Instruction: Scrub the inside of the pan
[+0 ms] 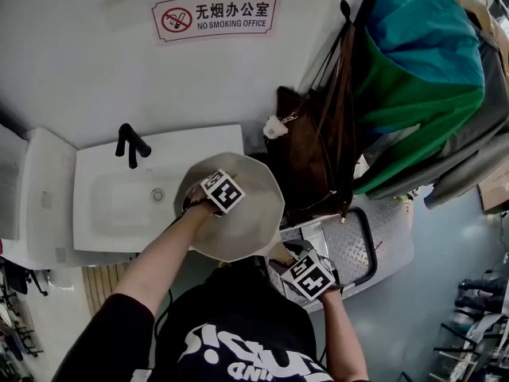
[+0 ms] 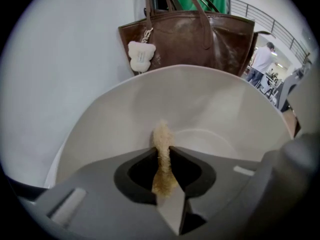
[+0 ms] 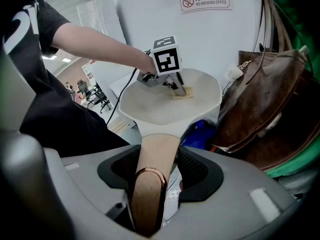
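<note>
Over the right end of a white sink (image 1: 103,217), a pale pan (image 1: 250,229) is held in the air, tilted, with its bowl towards the person. The right gripper (image 3: 157,156) is clamped on the tan handle (image 3: 149,189), one jaw pressed to each side of it. The left gripper (image 2: 162,154) is closed on a thin, fibrous scrubber (image 2: 161,139). The scrubber's tip stands out past the jaws and appears to rest on the pan's inner wall, near the flat bottom.

Step in hand, as judged: scrubbing the inside. To do it well, the right grip should hold the handle firmly so the pan does not swing under the push. The left should press the scrubber's free tip, not the jaw ends, against the coating. It should work in overlapping passes from rim to centre. The scrubber is narrow and soft and will likely bend, so short strokes suit it.

The interior looks smooth and matt, with no residue visible.

Surroundings: a black tap (image 1: 131,143) stands behind the basin, and the white wall carries a no-smoking sign (image 1: 215,16). A brown bag (image 1: 310,150) with a small white charm (image 2: 140,55) hangs just beside the pan, with green garments (image 1: 413,94) beyond.
</note>
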Tool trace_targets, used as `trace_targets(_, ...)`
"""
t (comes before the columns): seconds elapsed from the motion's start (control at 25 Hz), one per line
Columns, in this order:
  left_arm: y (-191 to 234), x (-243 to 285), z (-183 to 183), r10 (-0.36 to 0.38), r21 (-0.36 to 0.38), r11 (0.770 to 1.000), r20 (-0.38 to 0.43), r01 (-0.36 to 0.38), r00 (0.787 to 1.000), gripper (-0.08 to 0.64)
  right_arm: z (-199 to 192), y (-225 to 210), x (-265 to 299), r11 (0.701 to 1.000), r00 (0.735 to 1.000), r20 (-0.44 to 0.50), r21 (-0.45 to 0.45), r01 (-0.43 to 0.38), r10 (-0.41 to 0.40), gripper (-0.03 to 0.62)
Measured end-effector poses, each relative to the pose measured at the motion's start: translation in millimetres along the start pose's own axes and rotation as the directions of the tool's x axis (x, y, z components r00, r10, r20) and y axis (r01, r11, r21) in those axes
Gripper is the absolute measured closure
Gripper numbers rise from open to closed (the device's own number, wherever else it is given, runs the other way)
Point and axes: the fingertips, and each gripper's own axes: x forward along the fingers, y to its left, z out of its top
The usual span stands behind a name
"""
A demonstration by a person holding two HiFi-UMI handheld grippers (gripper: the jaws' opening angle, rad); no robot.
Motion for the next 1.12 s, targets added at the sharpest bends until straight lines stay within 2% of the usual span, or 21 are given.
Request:
trace_targets(0.24,-33,7,18,-0.067,0.065,0.996,0.0,0.067,0.998,0.491,-4,-1,3,1.0,1.0,-0.011,0.001,-0.003,0.003,0.353)
trace_targets(0.4,-52,6,21,-0.129,0.057,0.99,0.004,0.129,0.992,0.491,-8,1,7,1.0,1.0,-0.011,0.015,-0.012,0.013,0.353)
trace_targets(0.52,-73,5,6,-0.204,0.019,0.978,-0.07,0.205,0.977,0.491,-9,2,6,1.0,1.0,-0.011,0.019,-0.015,0.015,0.353)
trace_targets(0.64,-86,4,-3,-0.233,0.029,0.971,-0.117,0.238,0.965,0.491,-5,0,4,1.0,1.0,-0.005,0.008,-0.01,0.01,0.353)
trace_targets(0.88,-109,2,-13,-0.323,0.002,0.945,-0.15,0.327,0.935,0.491,-8,0,6,1.0,1.0,-0.002,0.016,-0.012,0.012,0.353)
trace_targets(1.12,-133,-10,-43,-0.384,0.056,0.907,-0.295,0.417,0.875,0.491,-4,-1,3,1.0,1.0,-0.013,-0.003,0.0,0.0,0.353)
